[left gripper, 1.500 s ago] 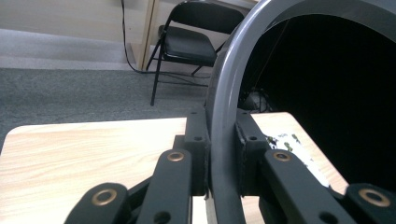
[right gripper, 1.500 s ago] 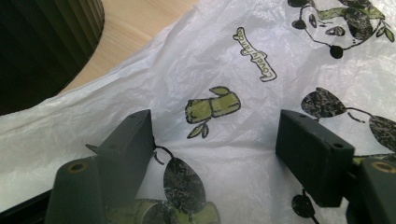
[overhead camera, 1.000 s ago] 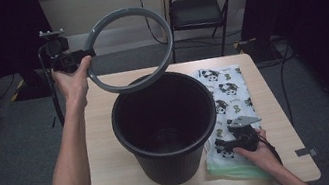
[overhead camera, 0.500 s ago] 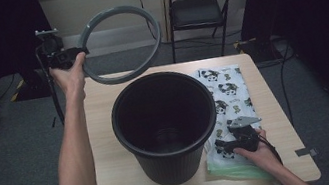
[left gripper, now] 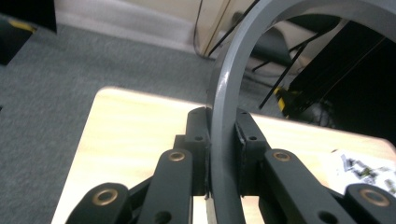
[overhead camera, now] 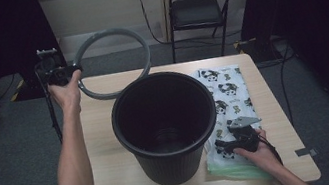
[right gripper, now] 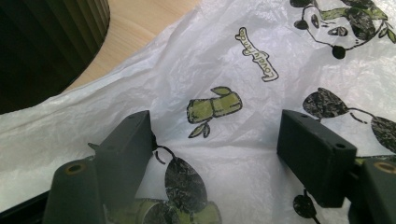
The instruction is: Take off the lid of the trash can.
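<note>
A grey plastic ring (overhead camera: 109, 31) hangs tilted over the table's far left corner, behind a large black bin (overhead camera: 169, 165). My left gripper (overhead camera: 65, 74) is shut on the ring's left edge. In the left gripper view the ring (left gripper: 224, 88) rises between the closed jaws of that gripper (left gripper: 223, 128). A stack of white panda-print plastic bags (overhead camera: 225, 87) lies right of the bin. My right gripper (overhead camera: 227, 144) rests open on the stack's near end. Its jaws (right gripper: 215, 135) stand wide apart over the crinkled bag (right gripper: 233, 60), not pinching it.
The bin stands in the middle of a small wooden table (overhead camera: 106, 148) and takes up much of it. A black folding chair (overhead camera: 198, 5) stands beyond the far edge. Cables (overhead camera: 280, 68) trail on the grey carpet to the right.
My left hand has carried the ring down and to the left, so its lower edge now sits close to the tabletop behind the bin. The right hand has stayed put.
</note>
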